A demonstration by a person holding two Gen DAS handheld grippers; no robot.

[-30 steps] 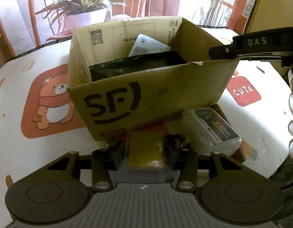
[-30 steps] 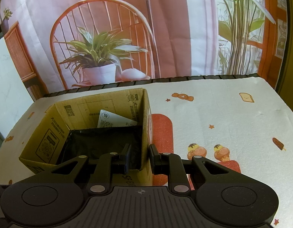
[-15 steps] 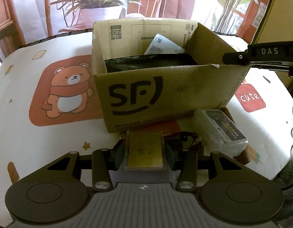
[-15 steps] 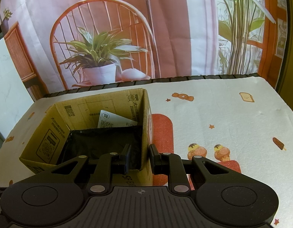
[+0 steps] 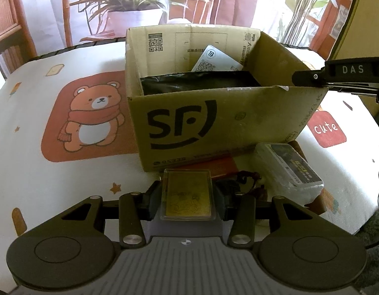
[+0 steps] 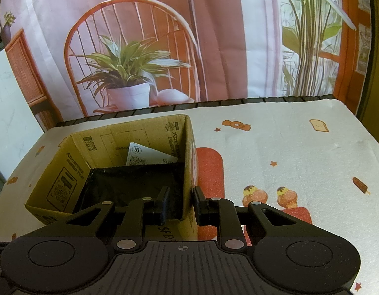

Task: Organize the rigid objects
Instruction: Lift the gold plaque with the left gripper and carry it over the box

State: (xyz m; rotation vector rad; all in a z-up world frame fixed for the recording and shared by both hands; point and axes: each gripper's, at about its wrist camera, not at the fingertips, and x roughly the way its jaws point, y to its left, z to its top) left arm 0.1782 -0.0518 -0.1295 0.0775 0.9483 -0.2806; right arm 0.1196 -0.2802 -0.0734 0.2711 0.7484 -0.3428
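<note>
Holding a flat gold card in a clear plastic case point(image 5: 187, 195), the left gripper point(image 5: 187, 196) has its pads pressed against both long edges – it sits just in front of the cardboard box point(image 5: 214, 123), above the tablecloth point(image 5: 41, 184). The card looks shiny and embossed, but the design is too small to read.

The box is plain brown corrugated cardboard, open at the top, with a big black "SF" logo and a curved stroke under it on the near wall, "SF EXPRESS" down one corner, and QR codes printed inside. A crinkly black plastic bag point(image 5: 199, 82) lies in it, and a white card with a QR code point(image 5: 215, 60) leans against the back wall.

The right gripper point(image 6: 181, 202) pinches the box's right wall – one pad inside, one outside. Its side reads "DAS" in the left view.

Beside the box lies a clear, rounded rectangular plastic case point(image 5: 288, 169) with a dark label. The cloth is soft, white, printed with a bear point(image 5: 93, 118) and a "cute" patch point(image 5: 327, 129).
</note>
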